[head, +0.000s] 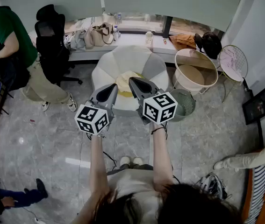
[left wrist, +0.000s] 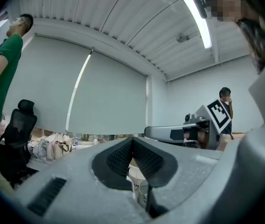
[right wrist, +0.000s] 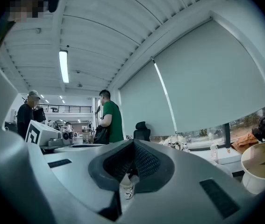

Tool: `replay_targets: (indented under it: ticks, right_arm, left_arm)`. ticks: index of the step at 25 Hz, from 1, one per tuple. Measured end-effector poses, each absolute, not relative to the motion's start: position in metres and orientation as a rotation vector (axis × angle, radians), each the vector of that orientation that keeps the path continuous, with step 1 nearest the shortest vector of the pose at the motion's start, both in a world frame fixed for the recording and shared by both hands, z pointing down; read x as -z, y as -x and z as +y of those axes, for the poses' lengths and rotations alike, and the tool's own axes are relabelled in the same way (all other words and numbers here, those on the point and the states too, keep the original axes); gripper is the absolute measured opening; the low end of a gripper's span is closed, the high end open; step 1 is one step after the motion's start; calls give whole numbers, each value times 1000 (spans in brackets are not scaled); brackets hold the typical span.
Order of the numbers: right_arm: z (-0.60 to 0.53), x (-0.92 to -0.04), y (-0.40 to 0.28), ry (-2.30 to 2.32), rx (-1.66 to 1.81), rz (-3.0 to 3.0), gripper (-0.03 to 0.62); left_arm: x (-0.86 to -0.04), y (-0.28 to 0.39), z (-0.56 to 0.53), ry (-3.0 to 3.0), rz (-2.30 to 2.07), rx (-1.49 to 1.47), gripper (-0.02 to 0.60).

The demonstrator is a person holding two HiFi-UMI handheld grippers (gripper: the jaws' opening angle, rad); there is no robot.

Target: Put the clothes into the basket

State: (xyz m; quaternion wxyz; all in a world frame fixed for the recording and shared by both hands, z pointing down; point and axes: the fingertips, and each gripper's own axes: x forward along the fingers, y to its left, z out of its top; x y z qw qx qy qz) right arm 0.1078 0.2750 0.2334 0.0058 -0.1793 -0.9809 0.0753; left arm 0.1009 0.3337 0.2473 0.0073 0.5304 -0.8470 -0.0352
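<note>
A pale yellow garment lies on a round white seat straight ahead of me. To its right on the floor stands a light green mesh basket. My left gripper and right gripper are held level side by side above the seat's near edge, both shut with nothing in them. In the left gripper view, the left gripper has its ribbed pads meeting at the tip, and the right gripper shows beside it. The right gripper view shows the right gripper with its pads together too.
A white round tub and a wire-frame stool stand at the back right. On the left are a black office chair and a person in a green shirt. Bags line the window ledge. Other people's legs reach in at the right.
</note>
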Motion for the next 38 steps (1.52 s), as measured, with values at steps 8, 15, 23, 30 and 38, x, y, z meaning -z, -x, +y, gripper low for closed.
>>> replay_targets:
  ticks: [8, 15, 23, 30, 38]
  right_arm:
    - [269, -231, -118, 571, -234, -3075, 9]
    - [260, -229, -126, 573, -248, -3083, 9]
    - [253, -235, -130, 571, -236, -3070, 9]
    - [240, -234, -122, 560, -268, -3063, 9]
    - [237, -242, -99, 546, -276, -3059, 9]
  left_arm:
    - [-245, -112, 324, -1660, -2652, 97, 11]
    - [-246, -119, 321, -1633, -2668, 109, 11]
    - [-254, -126, 318, -1599, -2672, 129, 11]
    - [-253, -116, 310, -1585, -2656, 126, 11]
    - [-260, -91, 306, -1594, -2643, 139, 11]
